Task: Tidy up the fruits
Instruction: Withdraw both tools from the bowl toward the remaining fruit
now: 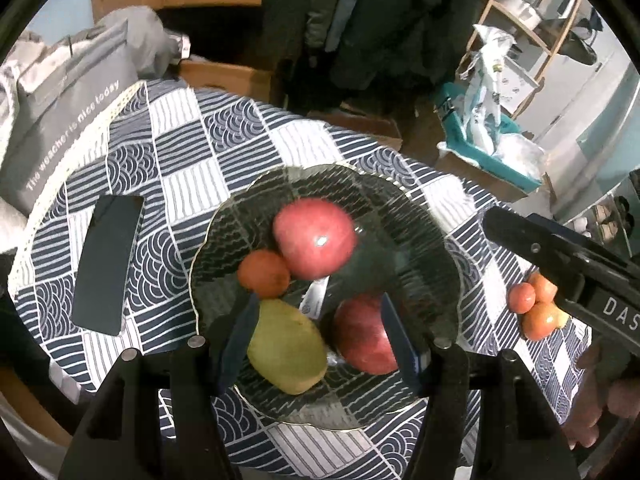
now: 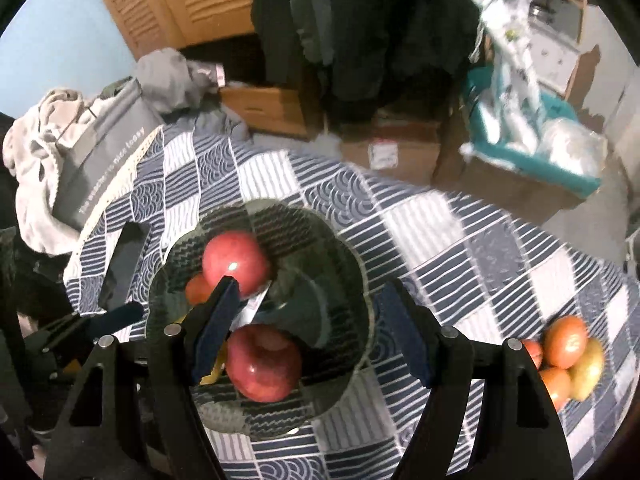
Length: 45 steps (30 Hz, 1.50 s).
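A clear glass plate (image 1: 420,216) on the checked cloth holds two red apples (image 1: 316,238) (image 1: 362,336), a small orange fruit (image 1: 264,274) and a yellow-green fruit (image 1: 286,350). My left gripper (image 1: 320,336) hovers open above the plate's near side, its blue pads (image 1: 240,332) apart and pressing on nothing. In the right wrist view my right gripper (image 2: 312,328) hangs open over the same plate (image 2: 352,280), above the near apple (image 2: 264,364). A loose pile of orange fruits (image 2: 566,340) with a yellowish one (image 2: 588,368) lies on the cloth to the right.
A dark phone (image 1: 108,264) lies left of the plate. A grey bag with lettering (image 1: 60,128) and crumpled cloth sit at the table's far left edge. Cardboard boxes (image 2: 400,152) and a teal box (image 2: 560,172) stand on the floor beyond. The right gripper's black body (image 1: 568,268) crosses above the fruit pile (image 1: 536,308).
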Each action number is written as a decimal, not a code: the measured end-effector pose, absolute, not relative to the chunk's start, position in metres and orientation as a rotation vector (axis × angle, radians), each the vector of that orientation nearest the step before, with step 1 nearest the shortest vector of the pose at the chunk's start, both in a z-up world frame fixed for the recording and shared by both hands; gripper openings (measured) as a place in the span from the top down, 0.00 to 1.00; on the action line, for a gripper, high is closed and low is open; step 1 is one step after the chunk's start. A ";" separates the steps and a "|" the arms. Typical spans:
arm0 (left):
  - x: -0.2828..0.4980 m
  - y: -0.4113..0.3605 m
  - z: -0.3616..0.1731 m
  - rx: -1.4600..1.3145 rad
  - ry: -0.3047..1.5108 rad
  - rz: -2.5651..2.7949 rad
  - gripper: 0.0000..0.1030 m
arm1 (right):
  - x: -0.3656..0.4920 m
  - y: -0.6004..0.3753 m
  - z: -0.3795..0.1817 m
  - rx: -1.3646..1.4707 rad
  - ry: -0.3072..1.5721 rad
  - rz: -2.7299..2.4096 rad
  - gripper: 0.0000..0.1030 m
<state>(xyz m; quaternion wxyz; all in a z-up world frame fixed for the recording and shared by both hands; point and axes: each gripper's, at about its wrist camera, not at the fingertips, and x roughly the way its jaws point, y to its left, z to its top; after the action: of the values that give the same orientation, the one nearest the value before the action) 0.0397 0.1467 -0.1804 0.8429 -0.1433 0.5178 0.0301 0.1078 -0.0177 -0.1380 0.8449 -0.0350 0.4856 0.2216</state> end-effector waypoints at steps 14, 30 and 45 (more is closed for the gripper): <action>0.030 0.107 -0.136 -0.229 1.012 -0.017 0.31 | 0.078 -0.063 -0.085 -0.096 0.878 0.392 0.27; 0.029 0.051 -0.112 -0.172 0.979 -0.105 0.28 | 0.043 -0.120 -0.057 -0.109 0.783 0.335 0.27; 0.028 -0.012 -0.098 -0.110 0.971 -0.203 0.28 | 0.026 -0.203 -0.052 -0.045 0.758 0.214 0.27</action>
<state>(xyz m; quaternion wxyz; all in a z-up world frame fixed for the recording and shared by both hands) 0.0279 -0.0119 -0.0979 0.8781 -0.0526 0.4655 -0.0975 0.0257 -0.2026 -0.0524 0.9232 -0.0221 0.3693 0.1044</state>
